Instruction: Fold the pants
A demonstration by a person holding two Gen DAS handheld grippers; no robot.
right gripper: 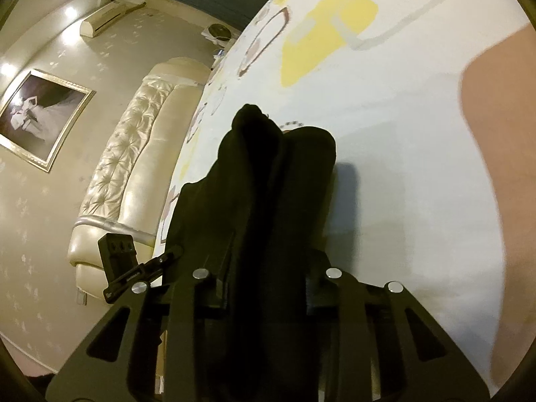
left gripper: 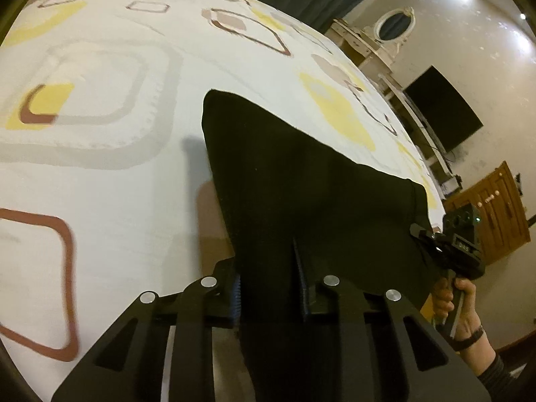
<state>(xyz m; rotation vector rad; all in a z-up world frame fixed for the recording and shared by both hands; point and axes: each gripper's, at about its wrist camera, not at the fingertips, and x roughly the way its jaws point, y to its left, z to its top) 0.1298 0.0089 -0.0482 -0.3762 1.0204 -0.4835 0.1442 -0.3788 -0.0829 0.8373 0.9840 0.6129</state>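
Black pants (left gripper: 294,174) are held up above a bed with a white patterned sheet (left gripper: 110,174). My left gripper (left gripper: 268,268) is shut on one edge of the pants; the cloth runs between its fingers and hides the tips. The right gripper (left gripper: 432,238) shows at the right of the left wrist view, gripping the other corner. In the right wrist view my right gripper (right gripper: 268,268) is shut on the pants (right gripper: 274,174), which hang bunched in front of it. The left gripper (right gripper: 147,264) shows at the lower left there, at the cloth's edge.
The bed sheet (right gripper: 385,134) has yellow, grey and brown squares. A cream tufted headboard (right gripper: 134,154) and a framed picture (right gripper: 40,117) lie left in the right wrist view. A dresser with an oval mirror (left gripper: 395,26), a dark screen (left gripper: 442,110) and a wooden cabinet (left gripper: 495,214) stand beyond the bed.
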